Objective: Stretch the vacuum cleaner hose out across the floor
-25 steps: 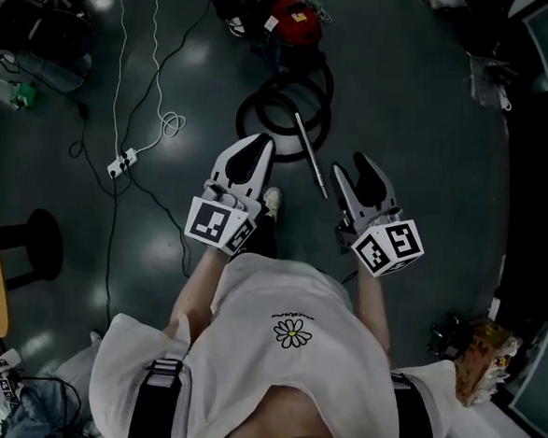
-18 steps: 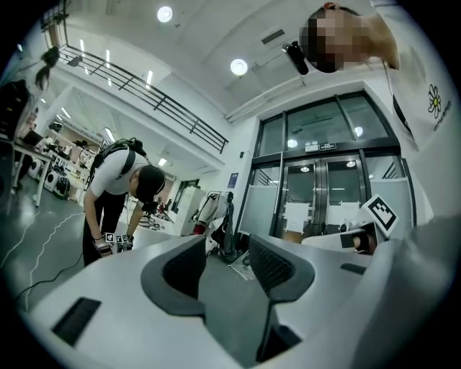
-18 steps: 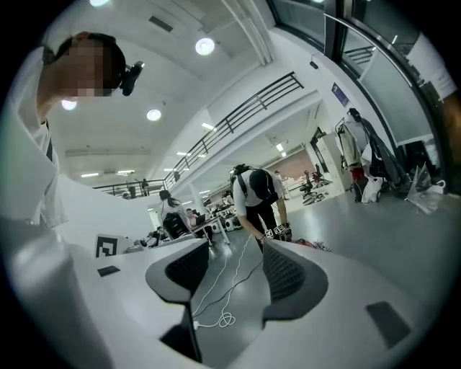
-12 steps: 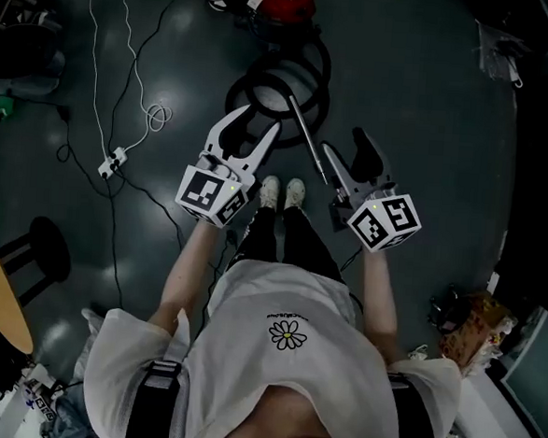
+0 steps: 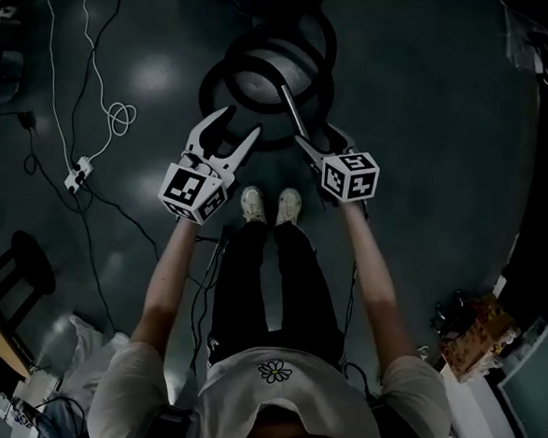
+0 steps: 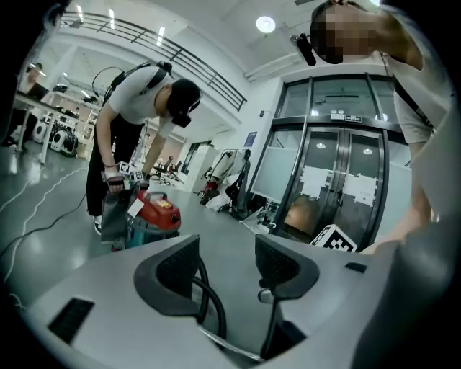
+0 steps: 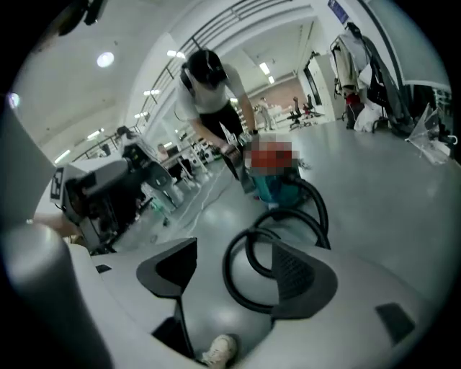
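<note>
Head view first, for the count: two grippers, one hose (image 7: 225, 272), one metal wand (image 5: 295, 115), one vacuum cleaner (image 6: 155, 212).

Your left gripper (image 5: 240, 125) has its jaws spread and has just been opening them. Nothing sits between the pads. Through the gap, the left gripper view shows only a black stretch of hose lying on the floor (image 5: 430, 131) beyond.

Your right gripper (image 5: 317, 137) stands spread wider, its jaws also just opened, and pinches nothing. Through its gap you see a hose loop and one of your two white shoes (image 5: 252, 204), both down on the floor.

The hose lies coiled in at least two overlapping loops straight ahead of your feet, between you and the red vacuum cleaner. The wand lies slantwise over the near loops. Its near end is just beside your right gripper; whether they touch cannot be told.

One other person (image 6: 133, 101) bends over the vacuum cleaner with both hands on it. One white power strip (image 5: 79, 167) lies off to your left.

The floor is dark grey, smooth and glossy, with pale reflections on it. The room is a large bright hall. Round ceiling lights (image 6: 266, 24) hang overhead, a railing (image 6: 166, 43) runs along an upper level, and tall glass doors (image 6: 338, 173) stand on one side.
</note>
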Demonstrator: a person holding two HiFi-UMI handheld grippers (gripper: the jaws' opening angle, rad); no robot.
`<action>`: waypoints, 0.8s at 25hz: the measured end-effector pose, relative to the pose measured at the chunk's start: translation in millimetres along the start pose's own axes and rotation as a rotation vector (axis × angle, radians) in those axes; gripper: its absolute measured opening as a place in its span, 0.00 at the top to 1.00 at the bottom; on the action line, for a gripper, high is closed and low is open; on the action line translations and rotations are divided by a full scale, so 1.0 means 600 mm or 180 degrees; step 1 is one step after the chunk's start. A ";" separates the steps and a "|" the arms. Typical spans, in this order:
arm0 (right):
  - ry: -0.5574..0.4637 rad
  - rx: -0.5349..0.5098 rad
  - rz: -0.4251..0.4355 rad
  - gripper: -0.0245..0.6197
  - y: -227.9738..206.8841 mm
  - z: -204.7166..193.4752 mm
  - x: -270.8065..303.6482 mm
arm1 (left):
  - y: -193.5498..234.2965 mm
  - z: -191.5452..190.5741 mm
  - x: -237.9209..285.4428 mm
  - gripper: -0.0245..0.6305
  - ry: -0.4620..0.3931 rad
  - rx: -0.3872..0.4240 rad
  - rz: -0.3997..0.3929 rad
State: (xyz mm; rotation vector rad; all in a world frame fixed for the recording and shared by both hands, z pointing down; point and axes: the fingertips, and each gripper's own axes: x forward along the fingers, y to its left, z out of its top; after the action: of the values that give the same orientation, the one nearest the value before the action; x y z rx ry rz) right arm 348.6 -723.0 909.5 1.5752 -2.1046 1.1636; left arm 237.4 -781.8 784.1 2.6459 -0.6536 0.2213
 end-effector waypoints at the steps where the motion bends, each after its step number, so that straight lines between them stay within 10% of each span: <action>1: 0.0150 0.0018 -0.0071 0.45 -0.047 -0.053 0.059 | 0.029 -0.056 0.025 0.62 0.0036 -0.0020 0.0008; 11: 0.1561 -0.0111 -0.0713 0.45 -0.365 -0.439 0.448 | 0.214 -0.424 0.161 0.62 0.0317 0.0014 0.0010; 14: 0.2221 -0.0513 -0.0969 0.45 -0.402 -0.508 0.487 | 0.248 -0.462 0.163 0.62 0.0383 0.0002 0.0075; 15: 0.2447 -0.0574 -0.1036 0.70 -0.408 -0.527 0.488 | 0.256 -0.467 0.160 0.62 0.0400 -0.0017 0.0119; 16: 0.2595 -0.0580 -0.1073 0.71 -0.410 -0.534 0.484 | 0.261 -0.467 0.155 0.62 0.0414 -0.0036 0.0167; 20: 0.2499 -0.0566 -0.1141 0.71 -0.377 -0.466 0.418 | 0.244 -0.402 0.114 0.62 0.0434 -0.0045 0.0259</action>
State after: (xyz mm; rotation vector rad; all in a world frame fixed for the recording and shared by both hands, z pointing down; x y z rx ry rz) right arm 389.1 -710.6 1345.5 1.0903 -1.3136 1.1634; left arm 214.6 -826.6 1070.2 2.5661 -0.7151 0.4149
